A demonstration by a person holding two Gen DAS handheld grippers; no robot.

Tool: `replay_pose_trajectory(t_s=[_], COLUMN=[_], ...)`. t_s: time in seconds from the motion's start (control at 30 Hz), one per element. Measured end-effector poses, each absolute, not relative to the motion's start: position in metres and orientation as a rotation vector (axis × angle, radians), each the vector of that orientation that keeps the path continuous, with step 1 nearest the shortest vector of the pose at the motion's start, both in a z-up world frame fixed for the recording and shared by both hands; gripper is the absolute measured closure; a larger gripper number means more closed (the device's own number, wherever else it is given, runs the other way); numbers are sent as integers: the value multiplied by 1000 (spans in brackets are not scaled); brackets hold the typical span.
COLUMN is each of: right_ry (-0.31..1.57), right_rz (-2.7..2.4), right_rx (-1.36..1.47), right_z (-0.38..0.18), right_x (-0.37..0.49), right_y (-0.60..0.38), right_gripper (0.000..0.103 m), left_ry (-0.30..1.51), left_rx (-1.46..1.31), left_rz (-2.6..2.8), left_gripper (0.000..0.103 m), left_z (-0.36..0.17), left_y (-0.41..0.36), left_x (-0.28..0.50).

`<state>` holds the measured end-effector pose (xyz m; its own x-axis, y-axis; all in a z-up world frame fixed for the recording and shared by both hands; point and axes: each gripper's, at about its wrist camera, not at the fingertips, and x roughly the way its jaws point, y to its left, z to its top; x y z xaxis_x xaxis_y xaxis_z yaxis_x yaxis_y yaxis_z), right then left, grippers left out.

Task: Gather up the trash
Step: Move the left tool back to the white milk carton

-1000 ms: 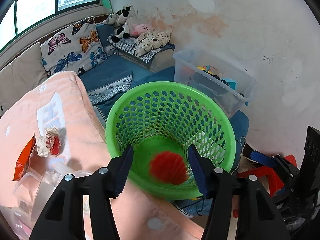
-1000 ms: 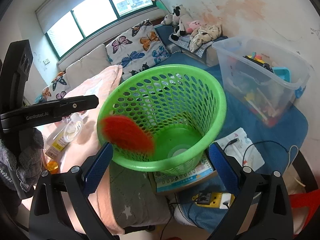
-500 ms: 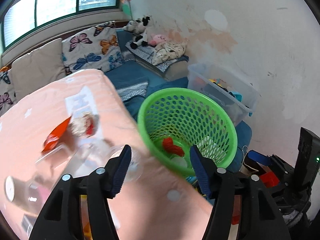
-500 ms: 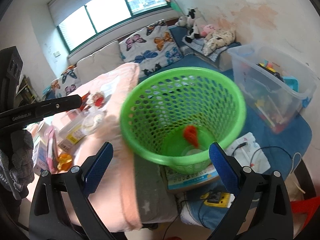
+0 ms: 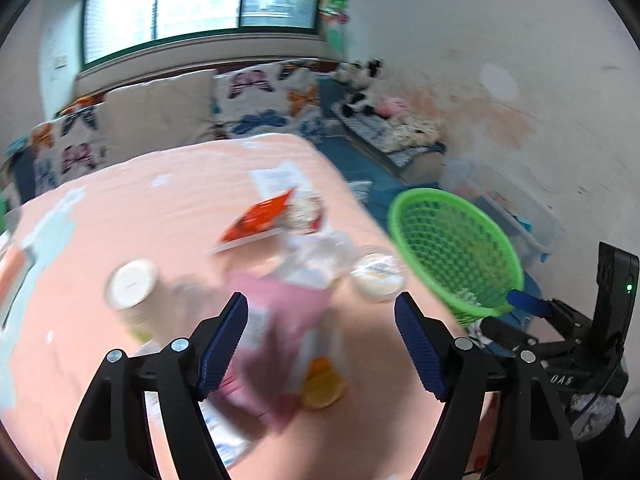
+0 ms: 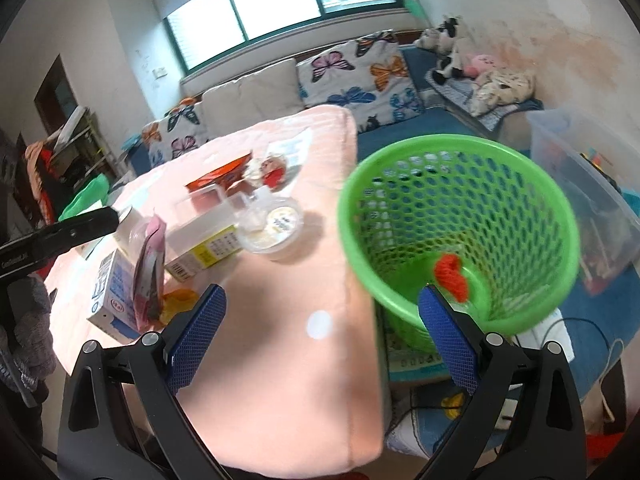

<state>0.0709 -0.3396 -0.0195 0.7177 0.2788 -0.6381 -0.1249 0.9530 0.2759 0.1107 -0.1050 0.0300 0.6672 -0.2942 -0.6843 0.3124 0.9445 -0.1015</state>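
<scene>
Trash pile (image 5: 288, 312) sits right ahead of the wide-open, empty left claw (image 5: 320, 344), so a sloppy grab could topple the carton (image 6: 114, 296).

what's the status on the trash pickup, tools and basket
Left tool open, empty, over pink pouch. Right tool open, empty. Red wrapper in green basket; rest of litter on table. Path clear.
</scene>
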Motion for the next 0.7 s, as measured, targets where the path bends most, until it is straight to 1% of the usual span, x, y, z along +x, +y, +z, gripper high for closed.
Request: replay_pose_trajectory(t_s=[0.2, 0.3, 0.63, 0.7], right_ry=[747, 751, 762, 764], right_rz=[271, 294, 355, 365], right_rx=[189, 182, 153, 147], right_z=[-21, -22, -24, -24], right_x=[80, 83, 82, 83], right_y=[-318, -308, -282, -279], right_gripper=[7, 7, 7, 7], left_ry=[789, 802, 890, 911], left_rx=[-46, -65, -157, -168], left_rz=[-206, -163, -60, -44], left_gripper=[28, 25, 25, 28], left_z=[20, 12, -19, -25], left_y=[-56, -42, -21, -19], left_x=[103, 98, 111, 116])
